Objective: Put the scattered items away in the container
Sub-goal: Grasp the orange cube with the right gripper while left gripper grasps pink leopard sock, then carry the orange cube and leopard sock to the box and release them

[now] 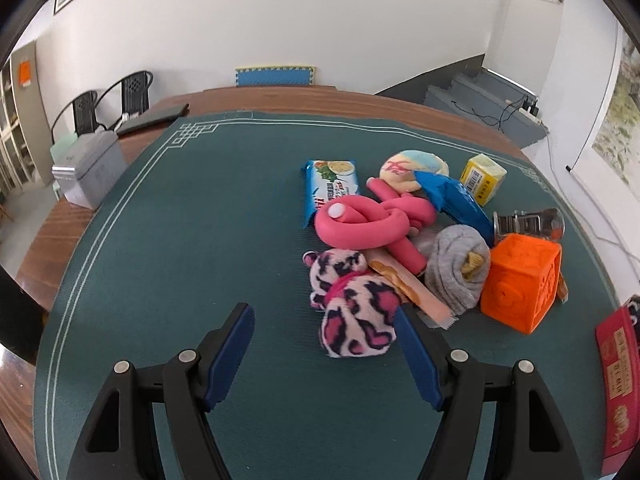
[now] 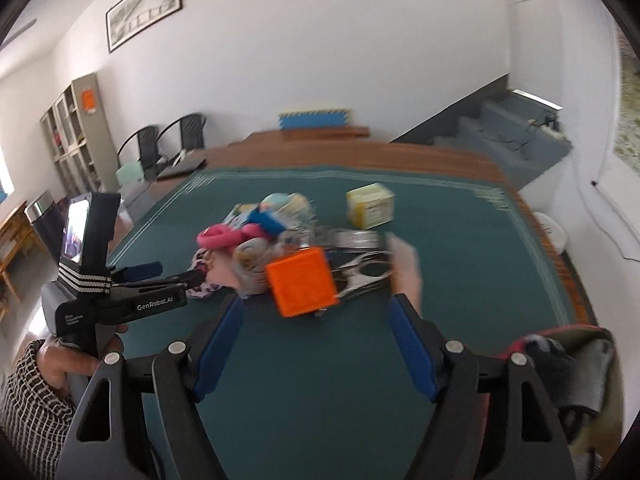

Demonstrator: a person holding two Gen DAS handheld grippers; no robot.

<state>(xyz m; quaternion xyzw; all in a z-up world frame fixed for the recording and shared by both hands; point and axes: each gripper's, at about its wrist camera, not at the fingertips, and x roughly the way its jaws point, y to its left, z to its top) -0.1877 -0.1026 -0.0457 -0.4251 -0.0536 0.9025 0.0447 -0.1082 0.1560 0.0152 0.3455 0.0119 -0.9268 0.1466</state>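
Note:
A pile of items lies on the green mat [image 1: 180, 240]: a pink leopard plush [image 1: 352, 312], a knotted pink foam tube [image 1: 364, 224], a grey rolled sock [image 1: 456, 272], an orange cube [image 1: 520, 284], a blue snack packet [image 1: 332, 188] and a yellow box [image 1: 482, 178]. My left gripper [image 1: 324, 316] is open, its fingertips either side of the plush's near end. In the blurred right wrist view my right gripper [image 2: 318, 304] is open just short of the orange cube [image 2: 302, 282]. A red container [image 2: 560, 356] at lower right holds grey and dark cloth.
A grey tin box [image 1: 88, 172] and a flat black case [image 1: 152, 118] sit on the wooden table [image 1: 52, 232] left of the mat. A hand [image 2: 68, 360] holds the left gripper's body [image 2: 120, 304]. The red container's edge [image 1: 618, 380] shows at far right.

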